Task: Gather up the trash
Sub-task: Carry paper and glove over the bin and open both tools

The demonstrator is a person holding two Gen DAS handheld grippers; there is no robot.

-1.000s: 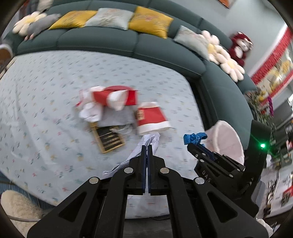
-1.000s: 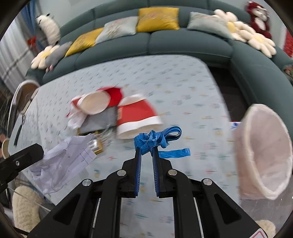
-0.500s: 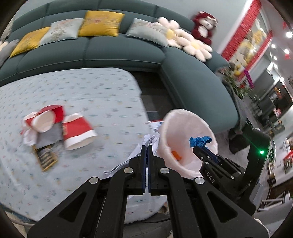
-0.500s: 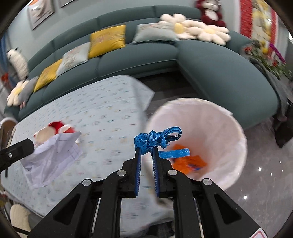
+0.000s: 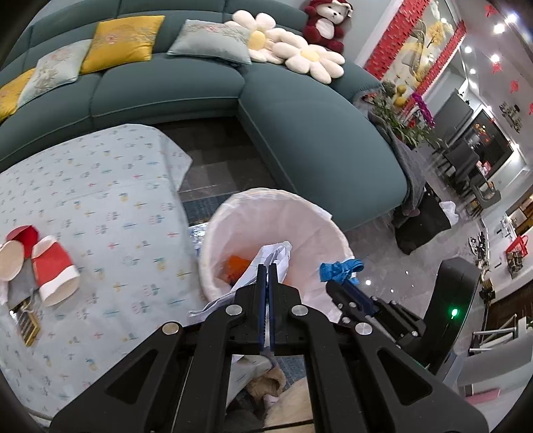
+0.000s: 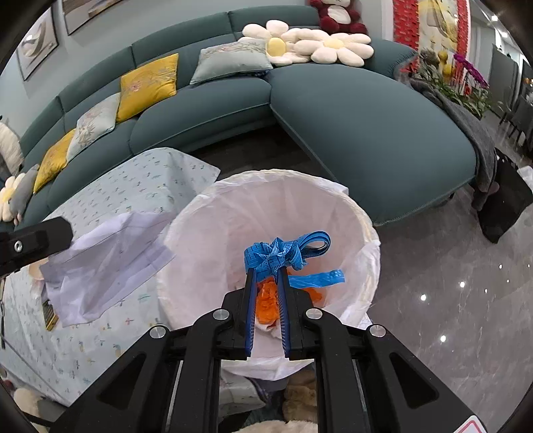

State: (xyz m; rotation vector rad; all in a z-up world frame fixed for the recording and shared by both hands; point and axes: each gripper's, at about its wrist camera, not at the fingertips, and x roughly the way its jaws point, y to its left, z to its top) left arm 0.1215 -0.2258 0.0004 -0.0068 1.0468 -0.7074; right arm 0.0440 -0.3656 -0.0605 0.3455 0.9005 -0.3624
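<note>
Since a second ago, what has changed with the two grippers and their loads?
Both grippers swung from over the table to the white-lined bin. Unchanged: left gripper shut on the crumpled paper, right gripper shut on the blue strap; nothing released.

crumpled white paper (image 5: 276, 258), knotted blue strap (image 6: 283, 254), both above white-lined bin (image 6: 333, 213)

Teal sofa (image 6: 349, 133), red plush bear (image 5: 324, 21)
</note>
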